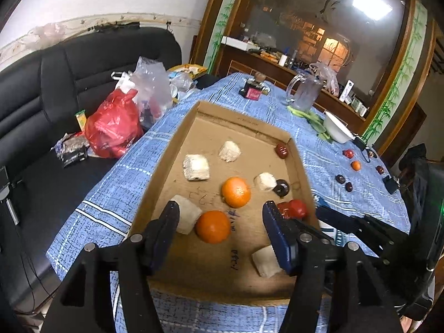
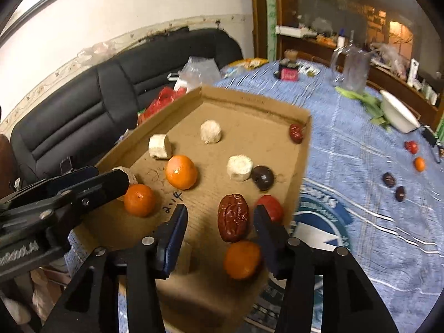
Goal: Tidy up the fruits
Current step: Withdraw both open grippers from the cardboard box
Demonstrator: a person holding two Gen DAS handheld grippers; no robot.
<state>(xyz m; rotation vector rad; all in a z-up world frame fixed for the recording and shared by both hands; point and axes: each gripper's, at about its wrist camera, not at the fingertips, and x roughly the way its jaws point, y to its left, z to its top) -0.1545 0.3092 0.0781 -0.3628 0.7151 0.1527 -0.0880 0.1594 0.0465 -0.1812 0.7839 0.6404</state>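
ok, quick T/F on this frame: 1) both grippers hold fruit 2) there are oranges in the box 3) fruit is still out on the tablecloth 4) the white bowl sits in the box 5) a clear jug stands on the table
1) Both grippers hold fruit: false. The left gripper and right gripper are open, pads pressing on nothing.
2) Oranges lie in the cardboard box: true, for example this orange.
3) Fruit remains on the tablecloth: true, for example a small orange.
4) The white bowl sits in the box: false. It rests on the tablecloth, outside the box.
5) A clear jug stands on the table: true.
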